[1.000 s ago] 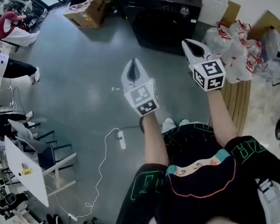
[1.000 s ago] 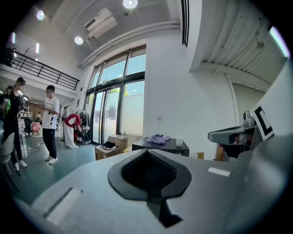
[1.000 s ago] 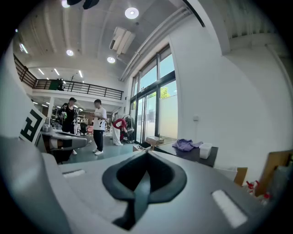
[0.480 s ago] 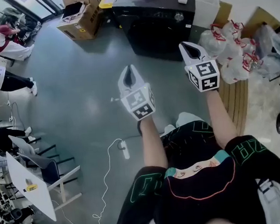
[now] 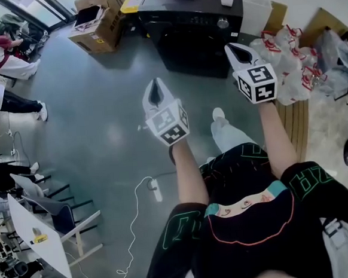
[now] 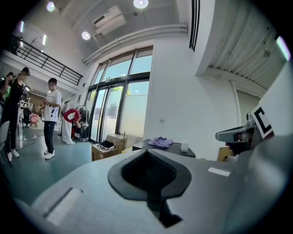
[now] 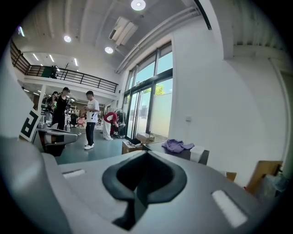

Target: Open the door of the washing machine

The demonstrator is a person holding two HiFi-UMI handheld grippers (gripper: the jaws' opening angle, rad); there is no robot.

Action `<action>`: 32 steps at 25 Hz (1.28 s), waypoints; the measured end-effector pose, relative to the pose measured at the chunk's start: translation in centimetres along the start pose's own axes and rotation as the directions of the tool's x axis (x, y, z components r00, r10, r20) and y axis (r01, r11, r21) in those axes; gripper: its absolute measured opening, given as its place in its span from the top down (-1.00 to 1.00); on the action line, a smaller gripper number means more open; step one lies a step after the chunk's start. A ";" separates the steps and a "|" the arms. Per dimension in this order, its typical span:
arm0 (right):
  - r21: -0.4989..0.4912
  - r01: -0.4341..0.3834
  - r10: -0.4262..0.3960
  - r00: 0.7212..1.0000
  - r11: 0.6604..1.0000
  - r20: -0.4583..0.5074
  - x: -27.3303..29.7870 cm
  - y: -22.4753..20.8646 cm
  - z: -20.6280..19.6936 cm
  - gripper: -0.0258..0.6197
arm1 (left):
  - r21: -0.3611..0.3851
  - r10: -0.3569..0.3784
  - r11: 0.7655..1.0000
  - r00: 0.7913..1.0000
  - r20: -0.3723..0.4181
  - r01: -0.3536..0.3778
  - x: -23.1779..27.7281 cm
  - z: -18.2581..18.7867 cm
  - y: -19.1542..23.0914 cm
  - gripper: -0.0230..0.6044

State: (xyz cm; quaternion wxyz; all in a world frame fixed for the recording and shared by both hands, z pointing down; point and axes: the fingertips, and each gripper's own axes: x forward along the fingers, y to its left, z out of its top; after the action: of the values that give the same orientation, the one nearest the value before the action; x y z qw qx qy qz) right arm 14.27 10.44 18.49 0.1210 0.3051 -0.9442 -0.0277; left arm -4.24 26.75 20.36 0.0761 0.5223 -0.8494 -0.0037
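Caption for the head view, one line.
Person short of the black washing machine, left gripper and right gripper shut, empty, held out toward it.

- Head view: camera above the person, facing forward and steeply down. Left gripper (image 5: 155, 90) and right gripper (image 5: 237, 51) sit close below it; washing machine (image 5: 192, 32) lies beyond the jaws, near the top edge.
- Left gripper view: camera just behind its own jaws, facing roughly level along them. Purple cloth (image 6: 161, 141) on the washing machine shows just past the jaw tips; the right gripper is right of the jaws.
- Right gripper view: same mounting. Purple cloth is beyond and right of the jaws, the left gripper to their left.
- Shared by all three: washing machine top, purple cloth, cardboard box (image 5: 96, 27).
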 end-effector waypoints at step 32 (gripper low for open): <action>0.170 -0.222 0.259 0.935 0.960 -0.242 31.2 -10.7 -11.3 0.91 | -0.019 -0.140 0.989 0.906 -0.399 0.145 34.2 -12.1 -6.1 0.89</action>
State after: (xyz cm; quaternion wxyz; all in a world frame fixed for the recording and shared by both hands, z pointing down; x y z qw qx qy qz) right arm -1.37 -16.15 34.66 0.2253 0.1958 -0.9498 0.0942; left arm -12.34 -5.51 36.07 0.2443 0.5731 -0.7756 0.1019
